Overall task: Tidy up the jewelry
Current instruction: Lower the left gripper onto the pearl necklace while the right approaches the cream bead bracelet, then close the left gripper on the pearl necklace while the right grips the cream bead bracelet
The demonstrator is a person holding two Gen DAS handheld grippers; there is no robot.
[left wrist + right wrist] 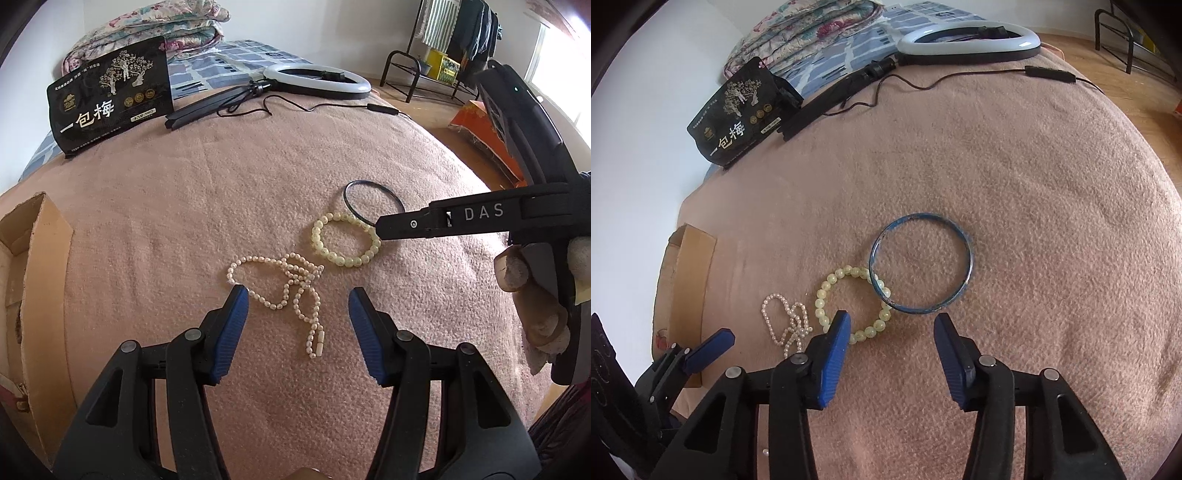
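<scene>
A white pearl necklace (291, 284) lies tangled on the pink blanket, between the fingers of my open left gripper (297, 297). A pale green bead bracelet (345, 240) lies beyond it, overlapped by a thin blue bangle (369, 201). In the right wrist view my open right gripper (892, 325) hovers just in front of the bangle (921, 264) and the bead bracelet (849, 306); the necklace (786, 325) lies to their left. The right gripper (384, 225) reaches in from the right in the left wrist view. The left gripper's fingertips (713, 347) show at lower left.
An open cardboard box (37, 280) stands at the blanket's left edge, also in the right wrist view (690, 295). A black snack bag (110, 96), a ring light (317, 79) with tripod and cable, and folded quilts (155, 29) lie at the back. A clothes rack (443, 48) stands far right.
</scene>
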